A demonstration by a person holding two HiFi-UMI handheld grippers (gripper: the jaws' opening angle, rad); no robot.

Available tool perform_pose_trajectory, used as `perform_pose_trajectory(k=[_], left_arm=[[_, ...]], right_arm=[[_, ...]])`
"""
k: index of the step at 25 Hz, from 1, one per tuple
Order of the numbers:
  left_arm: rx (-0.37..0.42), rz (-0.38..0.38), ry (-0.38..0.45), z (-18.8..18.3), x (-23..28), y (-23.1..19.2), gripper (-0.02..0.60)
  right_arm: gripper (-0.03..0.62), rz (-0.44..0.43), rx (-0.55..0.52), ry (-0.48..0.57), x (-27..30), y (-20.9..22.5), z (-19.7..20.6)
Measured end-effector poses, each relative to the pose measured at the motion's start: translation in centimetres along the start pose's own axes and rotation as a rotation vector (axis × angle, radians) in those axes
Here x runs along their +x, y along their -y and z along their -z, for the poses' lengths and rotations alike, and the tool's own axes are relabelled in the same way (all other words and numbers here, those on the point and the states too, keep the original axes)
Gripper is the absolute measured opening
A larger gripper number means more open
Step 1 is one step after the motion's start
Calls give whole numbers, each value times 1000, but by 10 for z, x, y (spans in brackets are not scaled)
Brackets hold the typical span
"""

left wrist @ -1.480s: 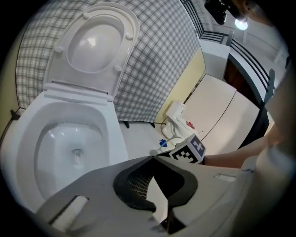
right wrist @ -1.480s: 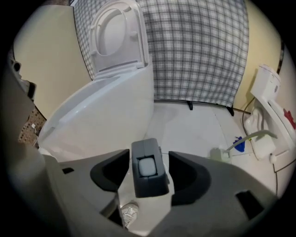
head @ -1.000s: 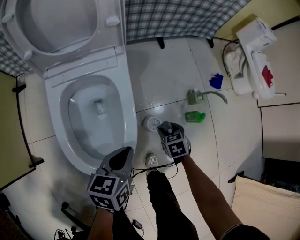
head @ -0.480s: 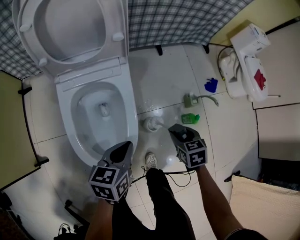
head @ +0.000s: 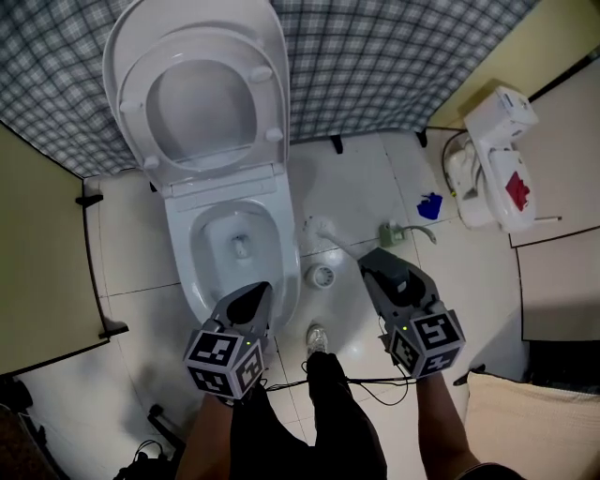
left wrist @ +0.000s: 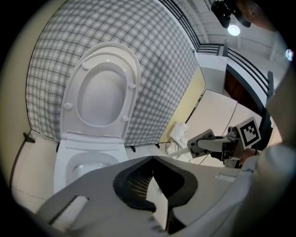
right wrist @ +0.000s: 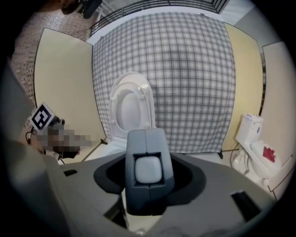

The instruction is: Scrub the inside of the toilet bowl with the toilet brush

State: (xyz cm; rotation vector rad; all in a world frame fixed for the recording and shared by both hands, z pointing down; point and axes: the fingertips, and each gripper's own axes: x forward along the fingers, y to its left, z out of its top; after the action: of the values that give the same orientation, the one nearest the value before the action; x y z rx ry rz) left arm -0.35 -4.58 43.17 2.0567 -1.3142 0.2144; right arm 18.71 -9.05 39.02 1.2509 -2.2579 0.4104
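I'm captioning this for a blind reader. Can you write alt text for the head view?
From above, the right gripper holds a white toilet brush over the tiled floor, just right of the toilet bowl, whose lid is raised. The left gripper, shut and empty, hovers at the bowl's front rim, and the brush holder stands on the floor between the grippers.

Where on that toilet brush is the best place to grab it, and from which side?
Take the toilet brush by its slim handle, coming from the end away from the bristles. The straight rod fits between jaws; the right hand-held gripper is clamped there, bristles toward the toilet.
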Motion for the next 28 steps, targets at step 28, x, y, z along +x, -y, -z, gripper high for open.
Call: perform_pose_trajectory(k=[28], left_arm=[[-97,-117,35,45,-31,-113,9]], right_arm=[[225,-235,10,-39,222,-166,29]])
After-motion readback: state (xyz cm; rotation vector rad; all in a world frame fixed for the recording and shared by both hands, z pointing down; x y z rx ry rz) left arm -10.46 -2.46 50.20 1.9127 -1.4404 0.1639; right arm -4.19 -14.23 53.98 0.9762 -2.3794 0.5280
